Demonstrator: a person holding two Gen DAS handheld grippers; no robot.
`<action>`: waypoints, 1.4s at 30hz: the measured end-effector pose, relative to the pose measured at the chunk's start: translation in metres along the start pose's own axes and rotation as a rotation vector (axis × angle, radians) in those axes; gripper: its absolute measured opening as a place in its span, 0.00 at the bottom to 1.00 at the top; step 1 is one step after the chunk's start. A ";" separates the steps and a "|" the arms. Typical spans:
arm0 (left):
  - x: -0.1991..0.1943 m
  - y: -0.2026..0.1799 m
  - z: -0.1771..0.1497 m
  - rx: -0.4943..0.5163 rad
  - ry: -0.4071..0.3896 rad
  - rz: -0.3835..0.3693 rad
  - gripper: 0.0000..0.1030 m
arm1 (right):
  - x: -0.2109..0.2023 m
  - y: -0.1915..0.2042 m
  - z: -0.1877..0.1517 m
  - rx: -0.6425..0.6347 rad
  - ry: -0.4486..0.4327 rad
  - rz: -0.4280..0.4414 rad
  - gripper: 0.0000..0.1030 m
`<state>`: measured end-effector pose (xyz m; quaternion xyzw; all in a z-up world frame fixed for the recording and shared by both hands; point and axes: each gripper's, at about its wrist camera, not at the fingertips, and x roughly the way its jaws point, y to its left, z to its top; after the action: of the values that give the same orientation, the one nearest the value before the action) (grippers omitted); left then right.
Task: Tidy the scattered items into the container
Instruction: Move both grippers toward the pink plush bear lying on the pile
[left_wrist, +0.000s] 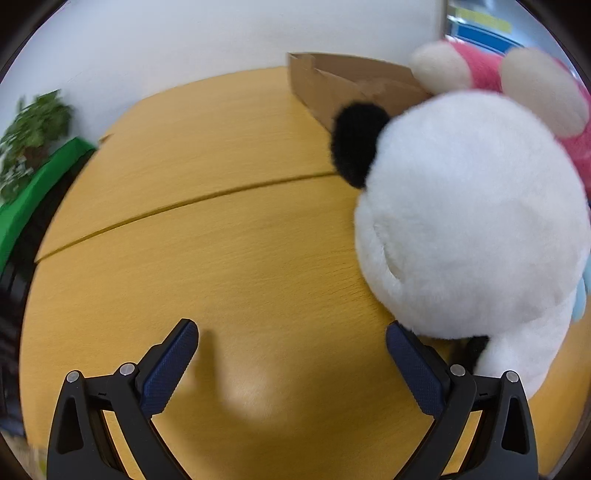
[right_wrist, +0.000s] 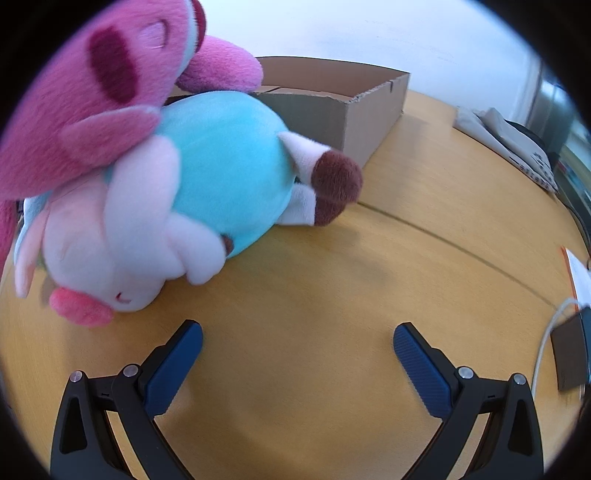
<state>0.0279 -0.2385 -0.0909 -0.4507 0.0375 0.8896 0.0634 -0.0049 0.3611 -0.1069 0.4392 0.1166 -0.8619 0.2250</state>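
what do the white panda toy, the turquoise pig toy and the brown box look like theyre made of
White round panda plush toy: soft synthetic fur, judging by its fuzzy outline and matte nap; filling unknown.
Turquoise-bodied pig plush toy: shorter, smoother plush fabric with a faint sheen.
Brown open-topped box: corrugated cardboard, matte, with a fluted cut edge showing along its rim.

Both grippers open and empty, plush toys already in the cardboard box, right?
Not quite. The toys are still on the table, in front of the box: the right wrist view shows the blue plush lying on the wood. Left gripper and right gripper are indeed open and empty.
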 end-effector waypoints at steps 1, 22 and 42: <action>-0.016 0.000 -0.002 -0.031 -0.039 0.014 1.00 | -0.005 0.003 -0.007 0.012 0.001 -0.013 1.00; -0.182 -0.217 0.016 -0.099 -0.293 0.051 1.00 | -0.170 0.163 0.038 0.349 -0.313 -0.135 1.00; -0.171 -0.231 0.027 -0.117 -0.275 0.043 1.00 | -0.155 0.185 0.049 0.268 -0.229 -0.273 1.00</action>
<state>0.1409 -0.0205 0.0609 -0.3264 -0.0138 0.9449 0.0226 0.1314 0.2245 0.0467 0.3444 0.0330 -0.9365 0.0576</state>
